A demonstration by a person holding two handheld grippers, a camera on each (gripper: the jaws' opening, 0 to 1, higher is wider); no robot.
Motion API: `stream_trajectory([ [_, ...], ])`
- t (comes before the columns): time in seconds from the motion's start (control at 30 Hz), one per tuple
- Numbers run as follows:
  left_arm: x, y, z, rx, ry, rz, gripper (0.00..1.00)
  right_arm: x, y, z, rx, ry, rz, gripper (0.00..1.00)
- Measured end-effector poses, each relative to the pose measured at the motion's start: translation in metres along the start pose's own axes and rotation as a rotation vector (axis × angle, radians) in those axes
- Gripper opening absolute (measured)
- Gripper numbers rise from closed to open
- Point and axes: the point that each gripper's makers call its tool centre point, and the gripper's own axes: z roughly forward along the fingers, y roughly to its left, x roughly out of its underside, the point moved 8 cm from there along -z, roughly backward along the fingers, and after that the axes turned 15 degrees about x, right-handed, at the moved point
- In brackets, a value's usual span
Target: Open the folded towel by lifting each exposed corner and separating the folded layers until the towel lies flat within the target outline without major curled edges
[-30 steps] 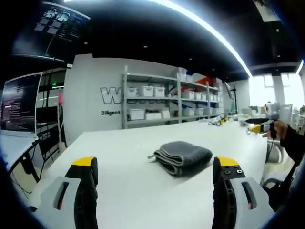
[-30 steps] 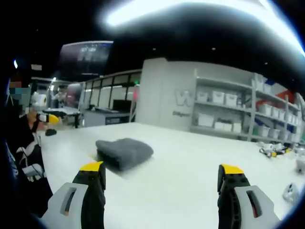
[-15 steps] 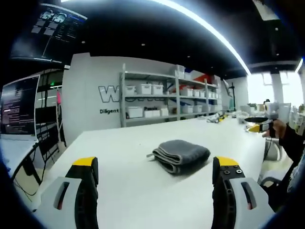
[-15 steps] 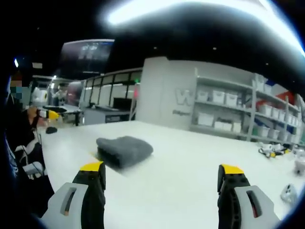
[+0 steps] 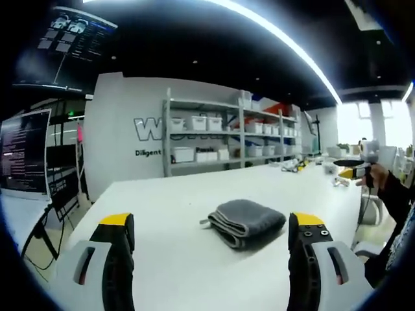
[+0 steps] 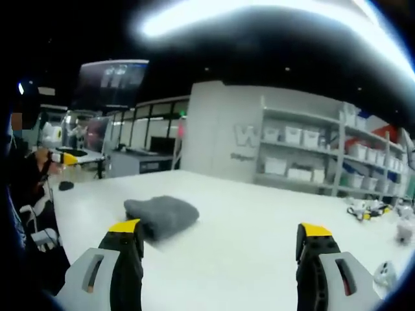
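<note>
A folded dark grey towel (image 5: 245, 221) lies on the white table (image 5: 175, 259), its stacked fold edges facing the camera in the left gripper view. My left gripper (image 5: 211, 249) hovers short of it, open, with nothing between the yellow-tipped jaws. In the right gripper view the same towel (image 6: 162, 216) sits left of centre, just beyond the left jaw. My right gripper (image 6: 220, 256) is open and empty too. The other gripper (image 5: 353, 172) comes in at the right edge of the left gripper view, held in a hand, and the other gripper (image 6: 65, 157) at the left of the right gripper view.
Shelving (image 5: 220, 136) with white bins stands beyond the table's far side. Small loose items (image 6: 369, 210) lie on the table's far right end. Monitors (image 5: 26, 152) and a desk stand off to the left. A person's dark sleeve (image 5: 395, 194) is at the right.
Both cameras have shifted slightly; the towel sits a little lower and nearer in each view. The towel itself has not moved, and both grippers stay open.
</note>
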Motion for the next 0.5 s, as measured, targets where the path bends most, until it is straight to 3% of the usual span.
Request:
stream_trajectory([
  [0.13, -0.007, 0.005, 0.003, -0.005, -0.016, -0.015, 0.97, -0.004, -0.004, 0.005, 0.022, 0.001, -0.033, 1.0],
  [0.5, -0.016, 0.021, 0.009, -0.015, 0.014, 0.005, 0.96, -0.012, -0.006, 0.019, 0.006, 0.02, -0.058, 1.0],
])
